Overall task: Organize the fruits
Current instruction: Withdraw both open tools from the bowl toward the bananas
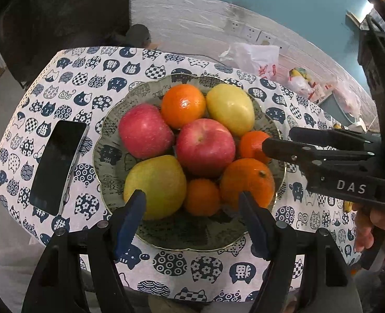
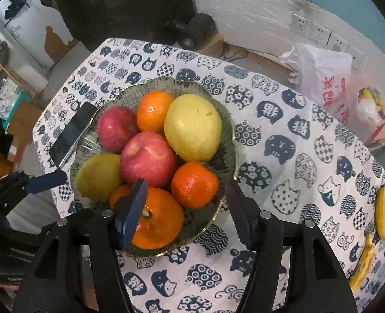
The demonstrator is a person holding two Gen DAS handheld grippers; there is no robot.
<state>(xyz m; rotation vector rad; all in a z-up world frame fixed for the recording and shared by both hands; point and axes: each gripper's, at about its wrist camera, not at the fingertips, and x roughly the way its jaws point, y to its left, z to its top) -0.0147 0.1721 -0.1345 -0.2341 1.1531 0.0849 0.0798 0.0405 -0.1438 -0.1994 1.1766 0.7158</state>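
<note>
1. Glass bowl [image 1: 109,156] mid-table on cat-print cloth [image 1: 208,266]; holds two apples [image 1: 205,146], two pears [image 1: 156,185], four oranges [image 1: 247,182].
2. Bananas [image 2: 384,212] at cloth's right edge; phone [image 1: 58,165] beside bowl's left rim.
3. Left gripper [image 1: 192,216] spread, empty; right gripper [image 2: 185,208] spread above near rim, empty.

Apples [image 1: 205,147], pears [image 1: 230,108] and oranges [image 1: 183,105] piled in glass bowl [image 1: 109,130].

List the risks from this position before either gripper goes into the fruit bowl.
1. The fruit is heaped: lifting the central apple may send the small orange rolling out of the glass bowl.
2. The phone lies against the bowl's rim; nudging the bowl could push it toward the table edge.
3. The right gripper straddles the bowl's rim and could knock it.
</note>
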